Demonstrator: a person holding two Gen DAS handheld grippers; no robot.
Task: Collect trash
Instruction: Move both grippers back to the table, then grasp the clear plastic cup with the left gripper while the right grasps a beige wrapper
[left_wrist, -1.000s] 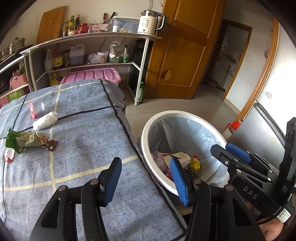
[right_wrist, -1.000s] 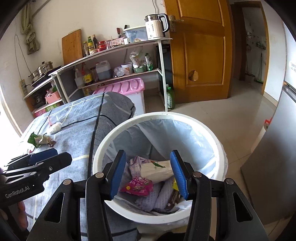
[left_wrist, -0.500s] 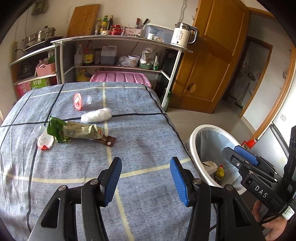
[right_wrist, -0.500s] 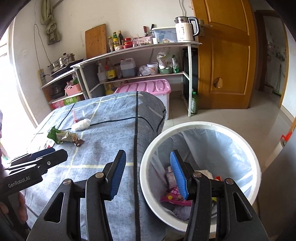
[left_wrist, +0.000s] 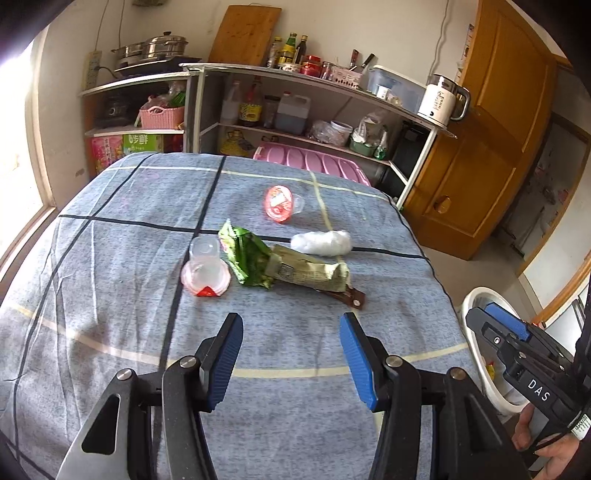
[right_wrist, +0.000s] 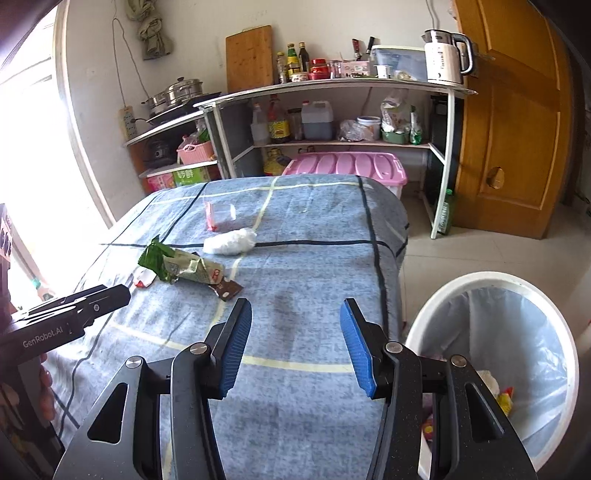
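Observation:
Trash lies in the middle of the blue checked table (left_wrist: 110, 277): a green wrapper (left_wrist: 255, 258) joined to a tan packet (left_wrist: 314, 275), a brown wrapper (left_wrist: 351, 297), a white wad (left_wrist: 321, 242), a clear jelly cup with a red-edged lid (left_wrist: 205, 271) and a second cup with a red lid (left_wrist: 280, 203). My left gripper (left_wrist: 291, 350) hovers open and empty short of them. My right gripper (right_wrist: 295, 343) is open and empty over the table's near right part, left of the white bin (right_wrist: 554, 332) with its pale liner and trash inside.
Metal shelves (right_wrist: 332, 110) with bottles, pots and a kettle (right_wrist: 445, 57) stand behind the table, with a pink storage box (right_wrist: 343, 166) under them. A wooden door (right_wrist: 517, 129) is at right. A hand holds each gripper at the frame edges.
Both grippers swung left from over the bin to over the table. The trash items now sit centred ahead of the left gripper. Neither jaw gap changed.

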